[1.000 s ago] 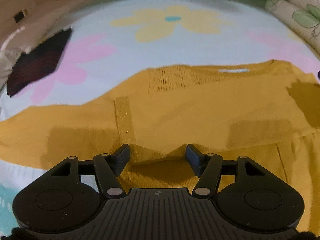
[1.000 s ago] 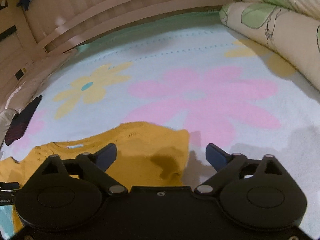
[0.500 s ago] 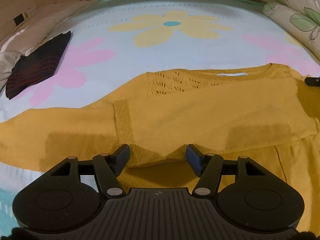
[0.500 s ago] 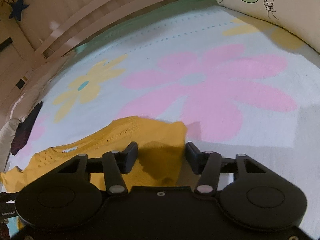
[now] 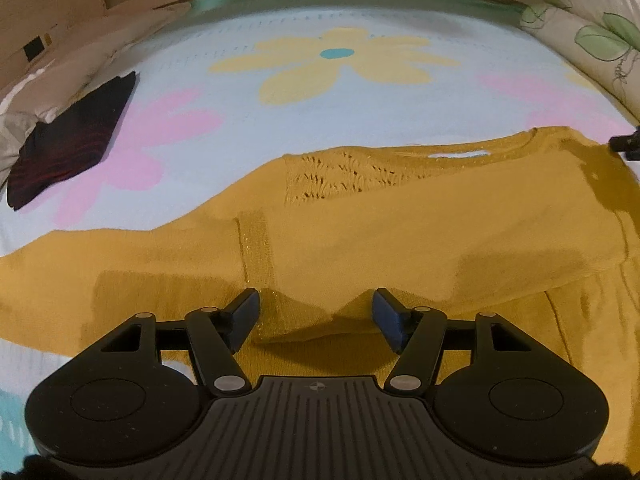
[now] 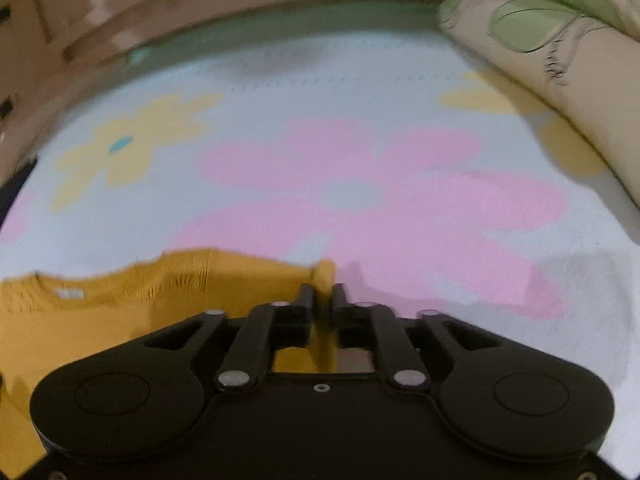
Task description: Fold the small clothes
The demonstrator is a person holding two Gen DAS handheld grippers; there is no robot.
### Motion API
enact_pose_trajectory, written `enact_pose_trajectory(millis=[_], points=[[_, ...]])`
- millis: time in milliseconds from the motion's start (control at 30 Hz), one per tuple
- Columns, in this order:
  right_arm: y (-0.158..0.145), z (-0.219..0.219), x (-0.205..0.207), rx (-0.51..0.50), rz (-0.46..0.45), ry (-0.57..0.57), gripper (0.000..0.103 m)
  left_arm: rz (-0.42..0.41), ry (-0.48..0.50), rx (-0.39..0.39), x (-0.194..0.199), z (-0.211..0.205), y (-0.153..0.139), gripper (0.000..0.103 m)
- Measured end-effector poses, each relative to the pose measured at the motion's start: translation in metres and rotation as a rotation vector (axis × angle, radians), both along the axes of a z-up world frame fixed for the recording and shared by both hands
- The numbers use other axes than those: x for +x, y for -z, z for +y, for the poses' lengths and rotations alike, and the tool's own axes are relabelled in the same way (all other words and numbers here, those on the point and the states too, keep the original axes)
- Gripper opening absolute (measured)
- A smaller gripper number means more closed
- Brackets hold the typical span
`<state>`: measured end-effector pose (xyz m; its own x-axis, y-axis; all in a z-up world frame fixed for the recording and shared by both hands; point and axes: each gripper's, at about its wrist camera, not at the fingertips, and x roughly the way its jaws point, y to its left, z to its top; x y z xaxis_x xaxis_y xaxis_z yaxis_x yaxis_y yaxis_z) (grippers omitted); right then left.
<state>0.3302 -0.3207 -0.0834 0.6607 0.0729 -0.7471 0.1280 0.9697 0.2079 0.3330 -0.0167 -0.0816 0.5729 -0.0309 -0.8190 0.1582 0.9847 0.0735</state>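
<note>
Since a moment ago the right gripper (image 6: pixel 323 295) is pinching the mustard sweater (image 5: pixel 400 232) lying mid-bedspread (image 5: pixel 360 120), the left gripper (image 5: pixel 315 312) gaping empty; lifting slowly should be keeping the fold even.

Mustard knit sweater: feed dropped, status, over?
Right gripper shut on mustard knit sweater edge. Left gripper open over its fold. Dark folded garment lies apart.
</note>
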Motion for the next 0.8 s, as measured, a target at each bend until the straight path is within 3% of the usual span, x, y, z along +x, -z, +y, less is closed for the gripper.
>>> enact_pose_trajectory(millis=[33, 200, 533, 800], points=[[-0.004, -0.004, -0.007, 0.029, -0.012, 0.013, 0.058, 0.005, -0.003, -0.003, 0.000, 0.001, -0.001, 0.061], [-0.025, -0.011, -0.057, 0.090, 0.017, 0.002, 0.059, 0.053, -0.015, -0.042, -0.006, 0.004, -0.014, 0.060], [-0.043, 0.015, -0.170, 0.147, 0.201, -0.101, 0.059, 0.025, -0.001, -0.047, -0.064, 0.000, -0.067, 0.060], [-0.039, 0.043, -0.227, 0.187, 0.260, -0.132, 0.059, 0.064, 0.025, -0.066, -0.131, 0.000, -0.064, 0.060]])
